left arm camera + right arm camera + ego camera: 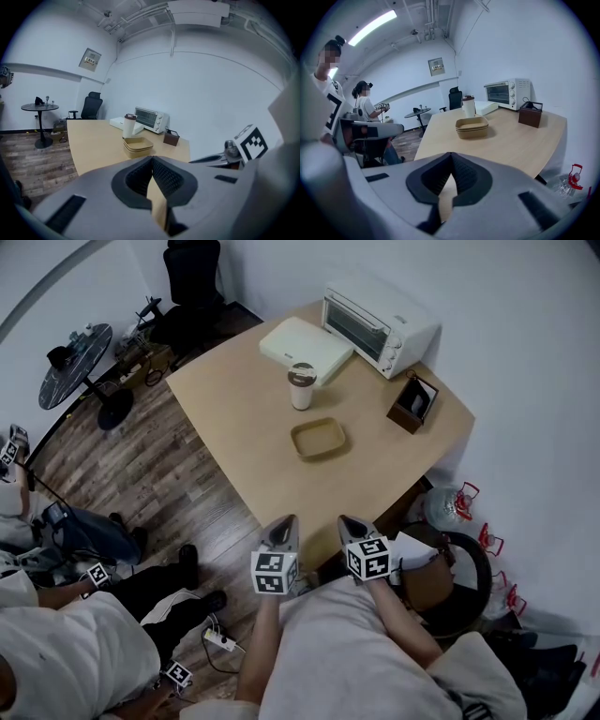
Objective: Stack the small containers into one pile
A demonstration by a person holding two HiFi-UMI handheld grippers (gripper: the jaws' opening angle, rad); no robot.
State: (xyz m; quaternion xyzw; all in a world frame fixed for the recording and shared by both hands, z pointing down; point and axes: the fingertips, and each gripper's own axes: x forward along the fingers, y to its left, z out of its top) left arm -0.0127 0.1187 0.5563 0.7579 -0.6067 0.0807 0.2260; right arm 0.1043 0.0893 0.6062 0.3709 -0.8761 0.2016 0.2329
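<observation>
One container pile (318, 439), one cup (301, 386), one toaster oven (379, 326).

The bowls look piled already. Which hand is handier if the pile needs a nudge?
Nearly a tie; right, at a guess. The left gripper and right gripper are both shut, empty, back at the near edge of the table, the stack ahead between them, looking slightly larger in the right gripper view.
</observation>
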